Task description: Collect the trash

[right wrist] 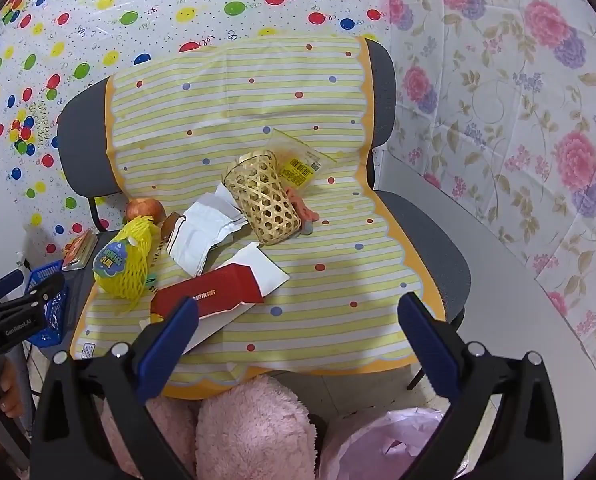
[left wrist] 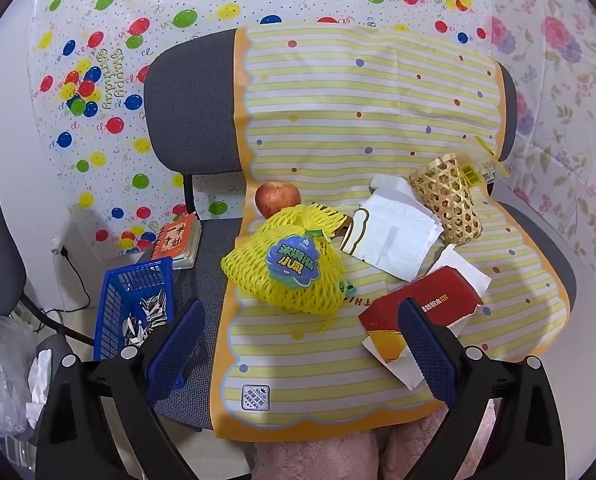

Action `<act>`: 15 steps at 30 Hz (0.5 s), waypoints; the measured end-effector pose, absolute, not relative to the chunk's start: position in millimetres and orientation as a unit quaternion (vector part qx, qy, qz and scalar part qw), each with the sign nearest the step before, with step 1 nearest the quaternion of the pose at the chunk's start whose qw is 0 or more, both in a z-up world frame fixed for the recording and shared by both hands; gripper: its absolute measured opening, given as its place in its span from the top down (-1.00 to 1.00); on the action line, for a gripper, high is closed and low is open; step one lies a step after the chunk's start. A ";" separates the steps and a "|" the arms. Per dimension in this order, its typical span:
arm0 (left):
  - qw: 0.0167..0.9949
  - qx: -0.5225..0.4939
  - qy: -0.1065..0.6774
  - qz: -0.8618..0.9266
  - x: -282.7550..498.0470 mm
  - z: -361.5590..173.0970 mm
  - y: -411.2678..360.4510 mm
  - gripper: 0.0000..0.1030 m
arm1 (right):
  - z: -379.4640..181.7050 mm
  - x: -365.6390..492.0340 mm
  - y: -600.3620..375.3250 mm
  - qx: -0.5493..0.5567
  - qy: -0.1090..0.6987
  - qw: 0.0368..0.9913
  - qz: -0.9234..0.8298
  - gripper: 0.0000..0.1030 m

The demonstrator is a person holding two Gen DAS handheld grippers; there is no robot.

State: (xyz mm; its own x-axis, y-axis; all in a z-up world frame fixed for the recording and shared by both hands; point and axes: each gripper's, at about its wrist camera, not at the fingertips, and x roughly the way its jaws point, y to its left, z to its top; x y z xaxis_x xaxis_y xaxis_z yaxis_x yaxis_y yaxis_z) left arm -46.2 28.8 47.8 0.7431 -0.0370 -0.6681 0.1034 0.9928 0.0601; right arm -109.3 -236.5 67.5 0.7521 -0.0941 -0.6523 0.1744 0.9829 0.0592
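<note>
1. Trash, unsorted, lies on the striped mat (left wrist: 338, 120) draped over a grey chair (left wrist: 189, 112). None is collected yet, so the step in hand appears to be the first approach.
2. Left gripper (left wrist: 302, 344): jaws wide apart, nothing between the pads, tilted down over the mat's front half.
3. Right gripper (right wrist: 298, 340): jaws equally wide and empty, over the mat's front edge.
4. Red box (left wrist: 422, 304): flattened carton with white paper under it, nearest the left gripper's right-hand finger and just ahead of the right gripper's left-hand finger.
5. White wrappers (left wrist: 394, 236): crumpled, behind the box and against the basket.
6. Wicker basket (right wrist: 263, 200): tipped on its side, with a clear yellow-labelled bag (right wrist: 302, 166) behind it.
7. Yellow net (left wrist: 285, 264): foam fruit sleeve with a blue label, bulging, left of the box.
8. Apple (left wrist: 277, 198): whole, behind the net; likely not trash.
9. Blue crate (left wrist: 137, 308): at the chair's left, holding seed shells.
10. Pink bag (right wrist: 390, 444): lined bin on the floor at lower right, the probable destination.
11. Next move, judged: lower one gripper onto the red box, close across its thin edge, and carry it to the pink bag.
</note>
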 end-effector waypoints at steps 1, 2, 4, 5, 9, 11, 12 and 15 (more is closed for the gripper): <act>0.933 0.047 0.356 -0.038 -46.5 48.0 28.7 -0.86 | 66.9 -109.0 -236.8 0.058 0.345 0.934 -0.072 -0.89; 0.933 0.047 0.356 -0.038 -46.4 47.9 28.8 -0.86 | 66.3 -109.0 -237.0 0.058 0.345 0.934 -0.072 -0.89; 0.933 0.047 0.356 -0.037 -46.1 47.6 29.1 -0.86 | 65.8 -108.5 -237.2 0.058 0.348 0.933 -0.071 -0.89; 0.932 0.046 0.356 -0.037 -45.8 47.2 29.5 -0.86 | 65.6 -109.1 -236.1 0.058 0.348 0.933 -0.071 -0.89; 0.932 0.045 0.357 -0.036 -44.8 46.6 30.5 -0.86 | 64.1 -108.7 -236.6 0.058 0.348 0.933 -0.071 -0.89; 0.932 0.045 0.357 -0.036 -44.5 46.2 30.8 -0.86 | 64.1 -108.5 -237.0 0.057 0.346 0.934 -0.071 -0.89; 0.932 0.045 0.357 -0.036 -44.5 46.2 30.7 -0.86 | 64.0 -108.3 -237.5 0.058 0.345 0.934 -0.071 -0.89; 0.932 0.045 0.357 -0.036 -44.3 45.6 31.2 -0.86 | 64.0 -108.2 -236.9 0.057 0.344 0.934 -0.071 -0.89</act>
State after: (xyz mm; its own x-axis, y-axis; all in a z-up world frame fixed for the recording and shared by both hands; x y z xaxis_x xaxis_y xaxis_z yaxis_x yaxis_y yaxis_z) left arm -44.3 31.2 45.6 0.7425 -0.0345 -0.6689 0.0989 0.9934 0.0586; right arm -108.2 -236.9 64.0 0.7524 -0.0943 -0.6519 0.1729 0.9833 0.0573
